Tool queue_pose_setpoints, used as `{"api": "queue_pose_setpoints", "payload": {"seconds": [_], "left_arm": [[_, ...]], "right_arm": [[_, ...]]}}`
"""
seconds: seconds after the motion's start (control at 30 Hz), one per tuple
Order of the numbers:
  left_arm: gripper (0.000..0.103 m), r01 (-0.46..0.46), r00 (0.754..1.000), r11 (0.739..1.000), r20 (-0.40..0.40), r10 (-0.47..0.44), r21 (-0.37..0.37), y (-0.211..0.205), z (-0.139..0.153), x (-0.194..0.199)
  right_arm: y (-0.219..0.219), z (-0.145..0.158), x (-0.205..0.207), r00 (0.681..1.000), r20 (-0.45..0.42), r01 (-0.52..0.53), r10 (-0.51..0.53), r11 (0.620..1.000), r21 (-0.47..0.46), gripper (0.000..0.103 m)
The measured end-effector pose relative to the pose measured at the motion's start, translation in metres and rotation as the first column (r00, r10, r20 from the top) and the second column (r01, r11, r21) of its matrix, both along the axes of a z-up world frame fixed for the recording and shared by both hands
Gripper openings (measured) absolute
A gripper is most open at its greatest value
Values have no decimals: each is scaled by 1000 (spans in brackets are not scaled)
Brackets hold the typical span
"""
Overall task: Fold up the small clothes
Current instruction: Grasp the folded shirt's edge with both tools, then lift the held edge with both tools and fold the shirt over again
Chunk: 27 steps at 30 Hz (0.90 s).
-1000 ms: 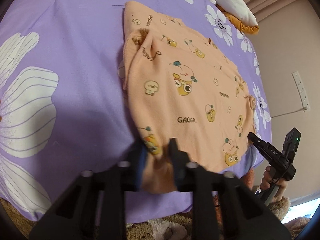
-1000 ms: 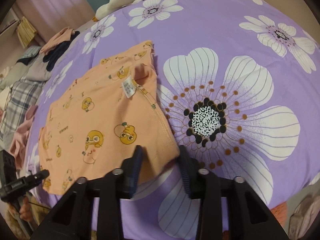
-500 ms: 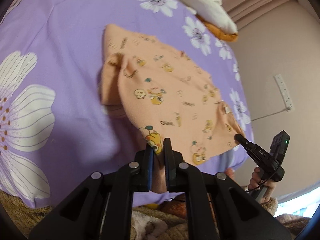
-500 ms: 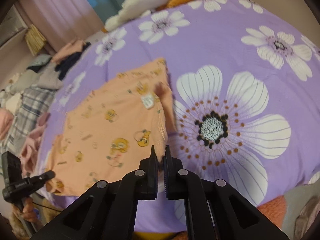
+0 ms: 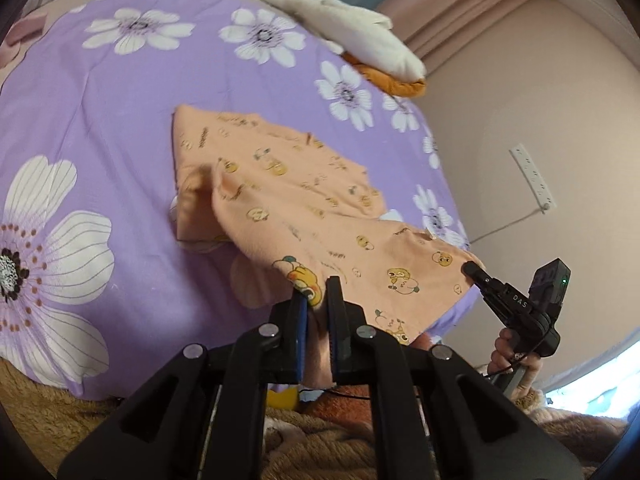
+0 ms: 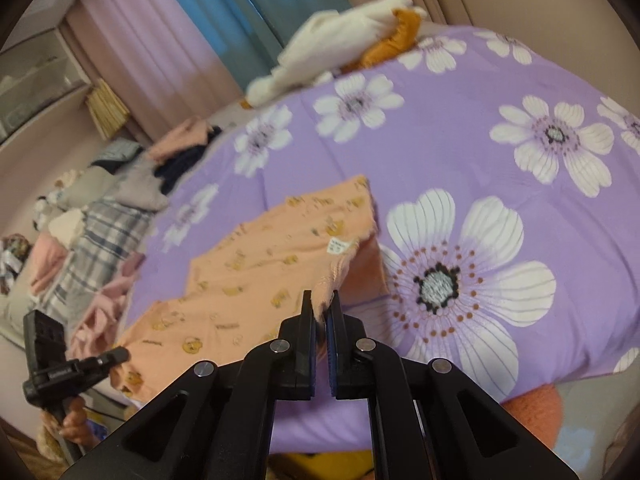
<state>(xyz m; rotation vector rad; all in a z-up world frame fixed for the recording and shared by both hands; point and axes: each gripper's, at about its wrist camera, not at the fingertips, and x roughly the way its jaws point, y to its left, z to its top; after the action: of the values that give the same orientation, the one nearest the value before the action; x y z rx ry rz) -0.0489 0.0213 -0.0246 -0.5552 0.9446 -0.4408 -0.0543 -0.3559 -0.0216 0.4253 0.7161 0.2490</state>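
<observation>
A small orange garment point(image 5: 304, 200) printed with cartoon ducks lies on the purple flowered bedspread point(image 5: 100, 92). My left gripper point(image 5: 317, 300) is shut on its near edge by a duck print and holds that edge lifted. My right gripper point(image 6: 320, 308) is shut on the opposite near corner of the garment point(image 6: 256, 272), also lifted; a white label shows near that corner. The near half of the cloth hangs taut between the two grippers above the bed, and the far half rests on the bed. Each gripper shows in the other's view, the right one point(image 5: 468, 269) and the left one point(image 6: 120, 355).
A white and orange plush toy point(image 5: 360, 36) lies at the bed's far edge. A pile of clothes and a plaid cloth point(image 6: 104, 216) sit at the far left of the bed. A wall with a socket strip point(image 5: 532, 176) is at the right. A brown fuzzy blanket point(image 5: 48, 408) hangs below the bed edge.
Both grippers have closed on the garment's near edge and lifted it up off the bed. The near half of the cloth now hangs in the air between them.
</observation>
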Motion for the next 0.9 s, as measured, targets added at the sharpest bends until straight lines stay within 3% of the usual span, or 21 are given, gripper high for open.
{"api": "queue_pose_setpoints", "payload": {"seconds": [0.17,0.77,0.9], "left_arm": [[7,-12,1000,1000,-18,12,-10,6,7,-7],[8,-4,993,1000,-117,1,-25,17,9,-48],[8,18,990,1000,-139,-20,-19,15,9,-53]], "right_arm": [[0,18,-16,999,52,7,-7,1000,-4,6],[4,25,-56,999,34,35,-34,999,-37,6],[1,34,-69,997,74,38,-36,999,-24,6]]}}
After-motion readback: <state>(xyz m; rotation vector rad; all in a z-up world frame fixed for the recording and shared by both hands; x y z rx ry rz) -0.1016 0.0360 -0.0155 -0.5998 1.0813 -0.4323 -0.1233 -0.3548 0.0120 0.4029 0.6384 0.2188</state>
